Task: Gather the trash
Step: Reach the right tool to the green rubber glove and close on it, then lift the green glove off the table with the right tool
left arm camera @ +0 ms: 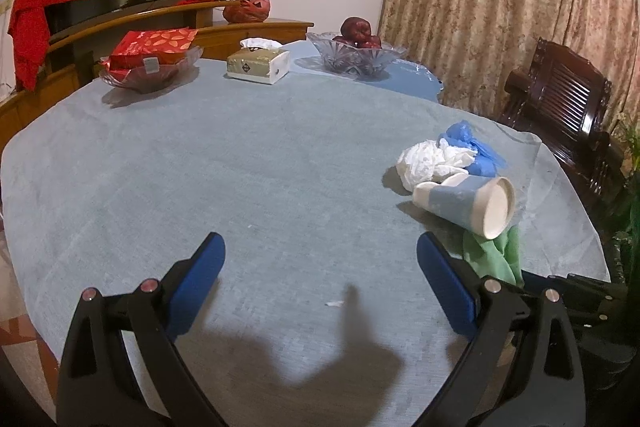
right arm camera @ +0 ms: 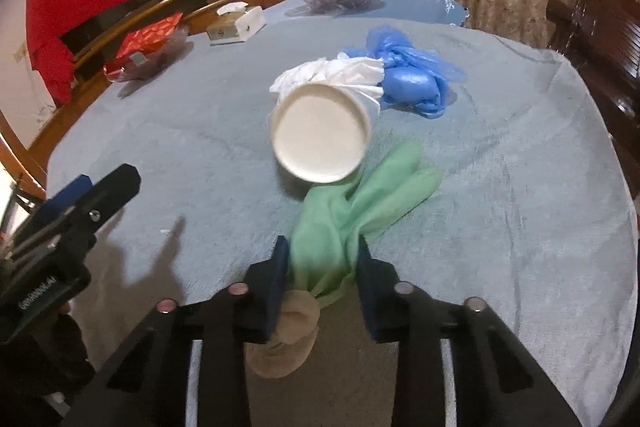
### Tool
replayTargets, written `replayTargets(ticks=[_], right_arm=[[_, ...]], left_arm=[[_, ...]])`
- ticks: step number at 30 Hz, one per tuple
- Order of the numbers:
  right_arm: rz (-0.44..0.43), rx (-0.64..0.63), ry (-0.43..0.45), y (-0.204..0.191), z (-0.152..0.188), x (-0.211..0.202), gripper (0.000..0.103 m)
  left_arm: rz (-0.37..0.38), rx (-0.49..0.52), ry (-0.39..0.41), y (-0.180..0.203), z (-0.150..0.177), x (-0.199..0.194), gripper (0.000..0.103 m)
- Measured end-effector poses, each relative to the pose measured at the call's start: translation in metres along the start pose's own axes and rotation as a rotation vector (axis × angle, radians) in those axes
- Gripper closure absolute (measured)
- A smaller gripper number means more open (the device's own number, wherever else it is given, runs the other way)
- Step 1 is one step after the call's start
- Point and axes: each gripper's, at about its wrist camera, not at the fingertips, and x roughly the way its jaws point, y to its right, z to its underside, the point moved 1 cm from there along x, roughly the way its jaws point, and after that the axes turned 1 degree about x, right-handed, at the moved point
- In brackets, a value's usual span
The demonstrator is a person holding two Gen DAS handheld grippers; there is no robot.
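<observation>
A green plastic bag [right arm camera: 360, 203] lies on the blue-grey tablecloth [right arm camera: 200, 131]. My right gripper [right arm camera: 322, 255] is shut on its near end, which bunches between the blue pads; a tan wad [right arm camera: 292, 331] hangs below them. A paper cup [right arm camera: 320, 133] lies on its side just beyond, next to crumpled white paper [right arm camera: 340, 73] and a blue bag [right arm camera: 412, 83]. My left gripper [left arm camera: 320, 247] is open and empty over the cloth, left of the cup [left arm camera: 468, 201], the white paper [left arm camera: 428, 159], the blue bag [left arm camera: 472, 143] and the green bag [left arm camera: 496, 255].
At the far side stand a tissue box [left arm camera: 258, 61], a glass bowl of red packets [left arm camera: 150, 61] and a glass fruit bowl [left arm camera: 356, 53]. A dark wooden chair [left arm camera: 560, 107] stands right of the table. A small white scrap [left arm camera: 334, 303] lies near my left gripper.
</observation>
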Motion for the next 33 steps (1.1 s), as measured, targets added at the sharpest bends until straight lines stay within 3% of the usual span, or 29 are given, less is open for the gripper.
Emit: replayTargets(ticks=[4,15,20,25,30,33], right_arm=[[0.021,0.007,0.013,0.010,0.001,-0.011,0.079],[0.160,0.051,0.039,0.074,0.005,-0.045,0.079],[0.150,0.089,0.022,0.085,0.005,-0.038,0.069],[0.141,0.100,0.019,0.085,0.004,-0.028,0.066],[0.111,0.098,0.022,0.088,0.004,-0.028,0.078],[0.138,0.083,0.050,0.093,-0.001,-0.034,0.081]], left_arm=[[0.012,0.007,0.001,0.008,-0.001,-0.003,0.009],[0.072,0.037,0.000,0.046,0.000,-0.007,0.009],[0.091,0.053,-0.004,0.060,0.001,-0.006,0.009],[0.101,0.064,-0.004,0.070,-0.001,-0.004,0.009],[0.105,0.064,-0.006,0.075,-0.002,0.001,0.009],[0.113,0.074,-0.012,0.085,-0.004,0.008,0.009]])
